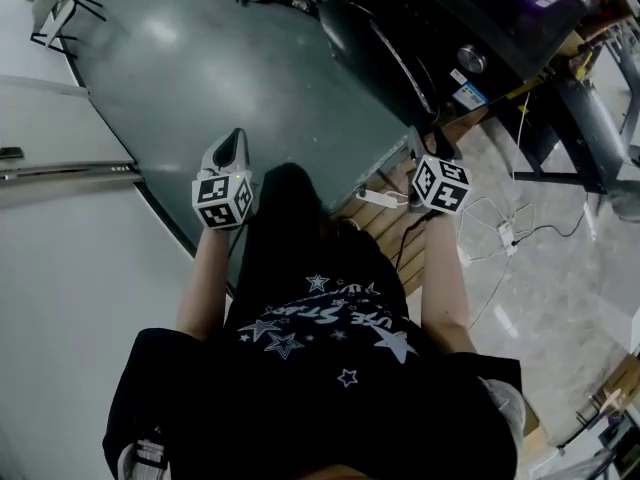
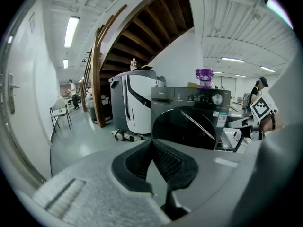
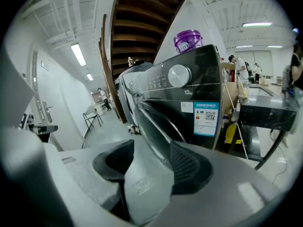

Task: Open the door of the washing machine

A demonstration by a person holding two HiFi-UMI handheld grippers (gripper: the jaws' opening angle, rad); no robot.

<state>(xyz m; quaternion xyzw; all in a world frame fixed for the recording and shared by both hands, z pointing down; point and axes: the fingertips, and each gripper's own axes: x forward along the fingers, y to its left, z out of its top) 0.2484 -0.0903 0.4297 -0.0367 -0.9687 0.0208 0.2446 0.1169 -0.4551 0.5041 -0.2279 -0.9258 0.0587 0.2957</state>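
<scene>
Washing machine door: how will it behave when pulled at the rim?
The door is dark, glossy and curved, so a grip will probably slip on its face. It looks rigid, so it should likely swing as one piece, not flex. The right gripper stands open at its rim.

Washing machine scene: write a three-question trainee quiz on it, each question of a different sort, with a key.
1. Which is nearer the door of the washing machine: the left gripper or the right gripper?
2. True or false: the left gripper's jaws are clamped on the door.
3. What stands on top of the washing machine? A. a purple container B. a red kettle C. a folded towel

Key
1. The right gripper; its jaws are apart, close to the door's edge.
2. False: its jaws are together, with nothing between them.
3. A
</scene>
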